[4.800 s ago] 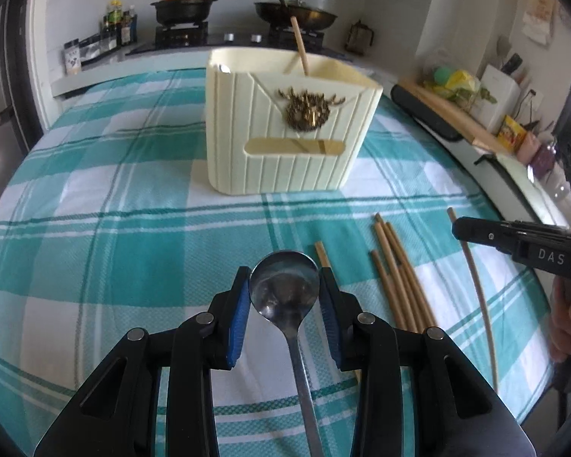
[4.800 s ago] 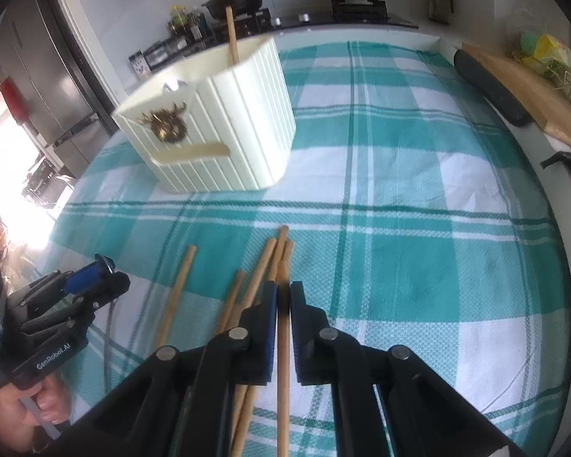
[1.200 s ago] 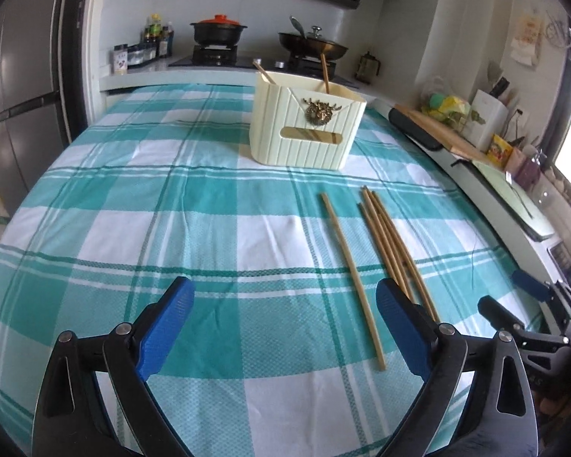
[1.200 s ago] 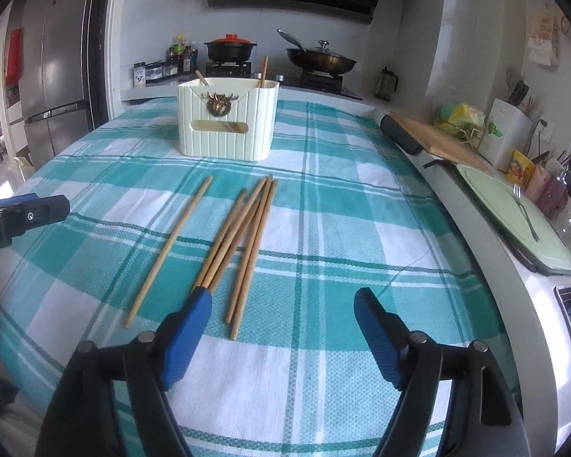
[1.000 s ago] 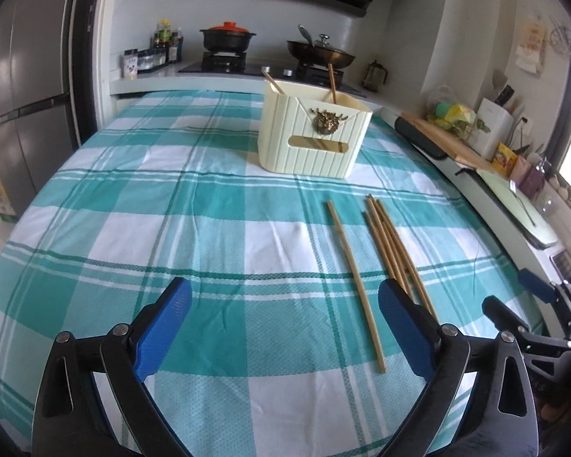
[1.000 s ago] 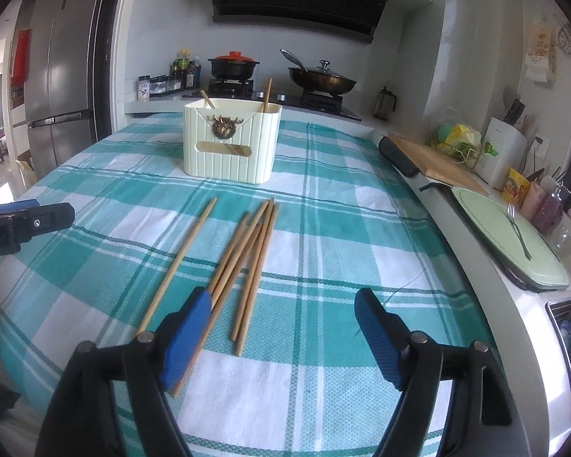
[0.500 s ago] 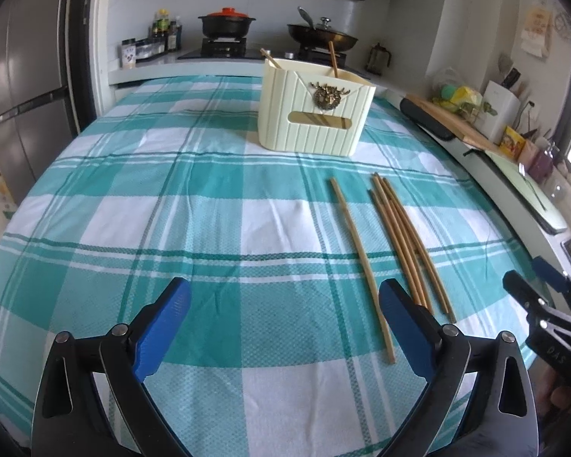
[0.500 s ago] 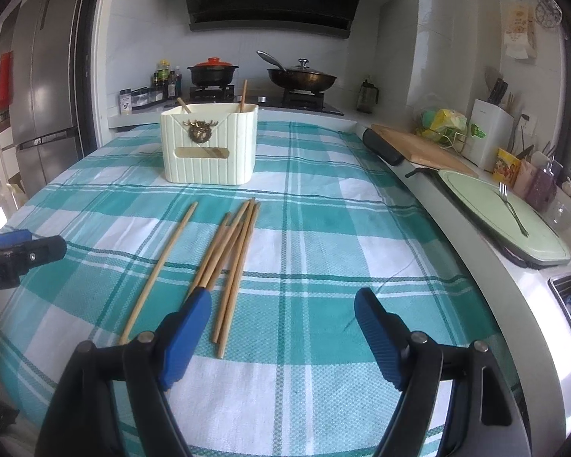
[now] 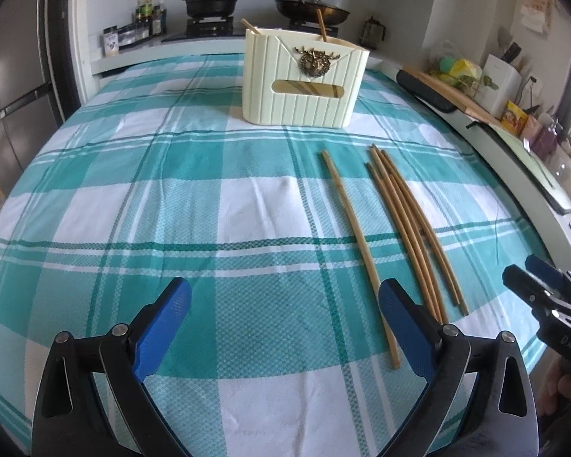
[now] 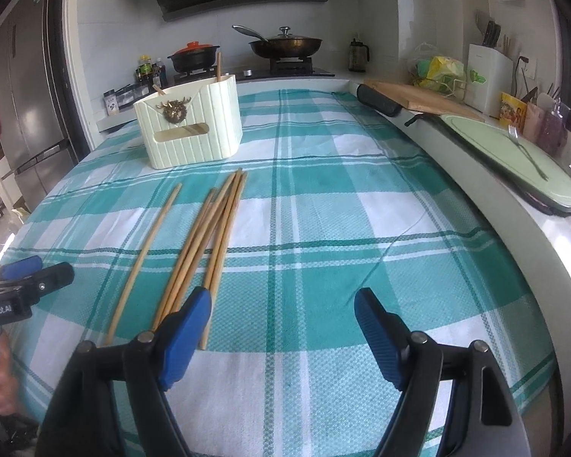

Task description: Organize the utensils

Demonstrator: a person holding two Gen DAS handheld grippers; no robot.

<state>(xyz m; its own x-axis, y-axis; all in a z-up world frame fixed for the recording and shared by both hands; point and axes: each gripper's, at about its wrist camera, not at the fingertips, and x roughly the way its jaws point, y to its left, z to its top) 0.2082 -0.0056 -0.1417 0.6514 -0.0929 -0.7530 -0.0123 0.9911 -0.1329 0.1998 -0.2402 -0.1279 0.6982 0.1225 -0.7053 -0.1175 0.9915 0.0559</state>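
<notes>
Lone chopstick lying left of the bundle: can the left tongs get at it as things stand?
Probably yes. The left tongs stand open and empty, the lone chopstick lies apart from the bundle on bare tablecloth, its near end beside the tongs' right finger.

cloth (image 9: 247, 205): woven, matt
chopsticks (image 9: 403, 213): wood, matt
holder (image 9: 304, 87): ribbed plastic, metal crest
pads (image 10: 188, 333): textured rubber

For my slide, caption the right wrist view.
Open right gripper above loose wooden chopsticks on teal checked tablecloth, cream ribbed utensil holder behind.
</notes>
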